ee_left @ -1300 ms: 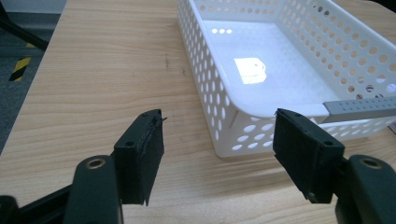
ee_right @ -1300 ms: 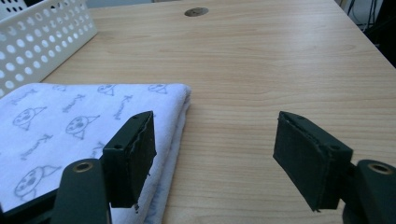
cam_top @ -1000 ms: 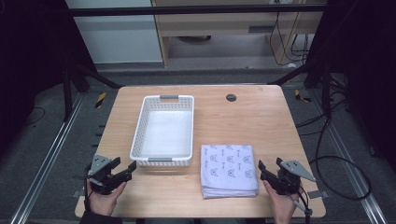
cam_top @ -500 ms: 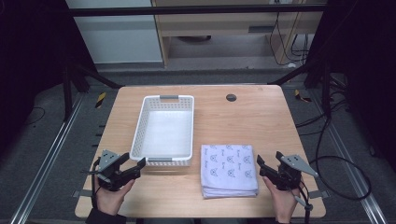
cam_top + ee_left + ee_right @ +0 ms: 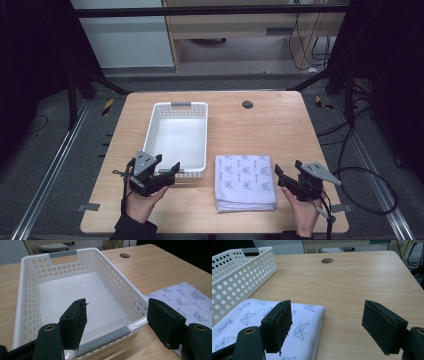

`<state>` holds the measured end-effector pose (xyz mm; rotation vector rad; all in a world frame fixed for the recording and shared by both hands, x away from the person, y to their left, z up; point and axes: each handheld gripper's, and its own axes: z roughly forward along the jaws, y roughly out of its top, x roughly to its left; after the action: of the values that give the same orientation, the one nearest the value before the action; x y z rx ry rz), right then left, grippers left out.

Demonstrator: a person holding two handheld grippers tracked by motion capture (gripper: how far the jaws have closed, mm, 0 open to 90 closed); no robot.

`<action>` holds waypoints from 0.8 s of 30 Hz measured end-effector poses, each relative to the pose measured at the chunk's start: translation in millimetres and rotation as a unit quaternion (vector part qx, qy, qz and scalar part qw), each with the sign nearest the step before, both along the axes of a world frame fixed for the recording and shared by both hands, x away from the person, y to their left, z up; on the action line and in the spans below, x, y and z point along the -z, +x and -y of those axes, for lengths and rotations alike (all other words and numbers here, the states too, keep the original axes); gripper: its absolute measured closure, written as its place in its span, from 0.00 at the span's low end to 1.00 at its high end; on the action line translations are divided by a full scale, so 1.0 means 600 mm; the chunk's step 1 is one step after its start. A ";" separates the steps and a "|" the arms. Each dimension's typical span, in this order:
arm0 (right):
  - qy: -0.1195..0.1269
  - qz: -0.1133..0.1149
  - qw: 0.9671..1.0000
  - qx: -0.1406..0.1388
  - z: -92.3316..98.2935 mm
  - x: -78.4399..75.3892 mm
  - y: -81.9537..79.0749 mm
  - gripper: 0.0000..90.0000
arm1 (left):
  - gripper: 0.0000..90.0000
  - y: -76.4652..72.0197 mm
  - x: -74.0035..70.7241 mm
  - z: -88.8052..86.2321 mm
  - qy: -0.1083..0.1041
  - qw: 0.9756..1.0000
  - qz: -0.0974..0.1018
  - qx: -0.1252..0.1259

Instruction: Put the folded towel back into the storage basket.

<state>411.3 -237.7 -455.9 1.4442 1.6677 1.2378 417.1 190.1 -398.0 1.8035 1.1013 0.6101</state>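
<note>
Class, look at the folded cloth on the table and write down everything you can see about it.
The folded cloth is white with a repeated print of small blue-grey cat faces and words. It looks like soft fabric, folded into a neat, roughly square stack of several layers with rounded edges. It lies flat on the wooden table near the front edge, just right of the white perforated basket and apart from it. The right gripper, jaws open, sits beside its right edge without touching it.

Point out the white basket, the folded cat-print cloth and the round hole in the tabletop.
white basket [image 5: 171, 108]: high view, far rim beside the grey handle.
folded cat-print cloth [image 5: 245, 180]: high view, middle of its top face.
round hole [image 5: 327, 260]: right gripper view, centre of the hole in the tabletop.
</note>
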 end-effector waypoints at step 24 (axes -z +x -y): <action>-0.010 -0.008 1.000 -0.005 -0.004 -0.003 0.015 0.27 | 0.38 0.004 -0.015 0.121 0.009 0.998 -0.002 0.062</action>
<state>420.6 -235.3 -454.1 1.4385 1.6942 1.2149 419.5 117.6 -388.8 1.8735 0.9810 0.5439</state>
